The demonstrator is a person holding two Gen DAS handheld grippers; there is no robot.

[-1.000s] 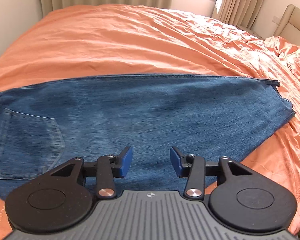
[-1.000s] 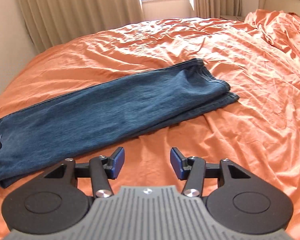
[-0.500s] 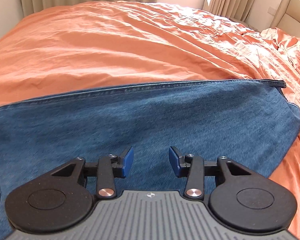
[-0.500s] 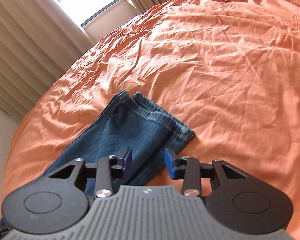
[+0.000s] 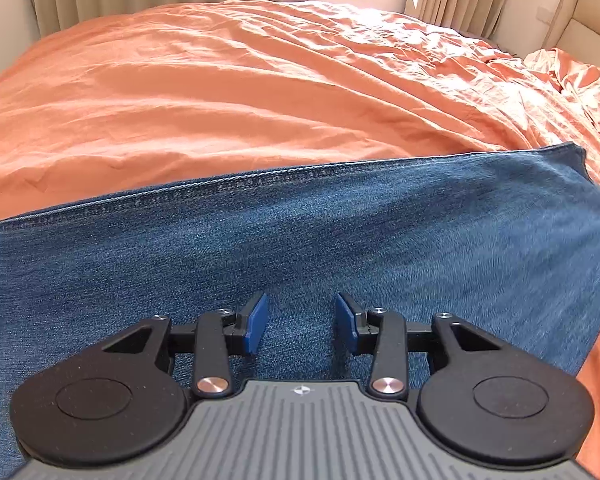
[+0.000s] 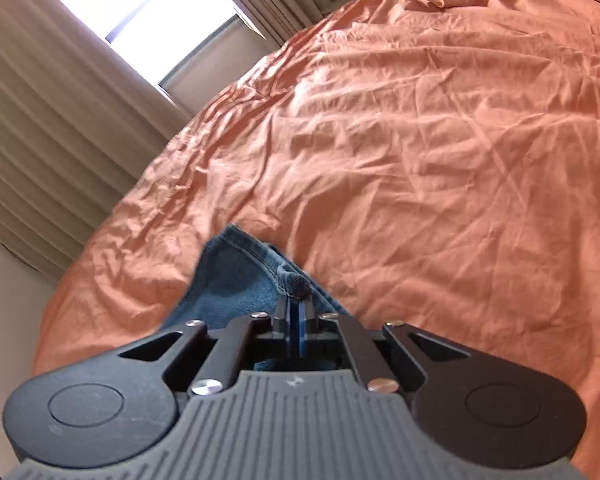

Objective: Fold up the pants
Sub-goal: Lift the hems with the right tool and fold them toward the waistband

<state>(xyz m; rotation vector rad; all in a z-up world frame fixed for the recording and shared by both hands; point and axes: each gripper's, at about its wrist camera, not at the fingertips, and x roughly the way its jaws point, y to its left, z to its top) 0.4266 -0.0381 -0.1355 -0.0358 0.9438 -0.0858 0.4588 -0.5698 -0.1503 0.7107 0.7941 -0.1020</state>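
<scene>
The right gripper (image 6: 296, 312), low in the frame's middle, has its jaws clamped on the jeans (image 6: 240, 280) hem; the left gripper (image 5: 300, 320) hovers half-open over denim on the bed (image 5: 220, 80).

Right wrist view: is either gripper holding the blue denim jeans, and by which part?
The right gripper is shut on the blue denim jeans at the leg hem. The left gripper holds nothing.

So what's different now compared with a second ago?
The right tool rolled, closed in on the jeans' hem end and shut on it. The left tool dropped closer over the jeans, open and holding nothing. The jeans stayed flat on the orange bed.
</scene>
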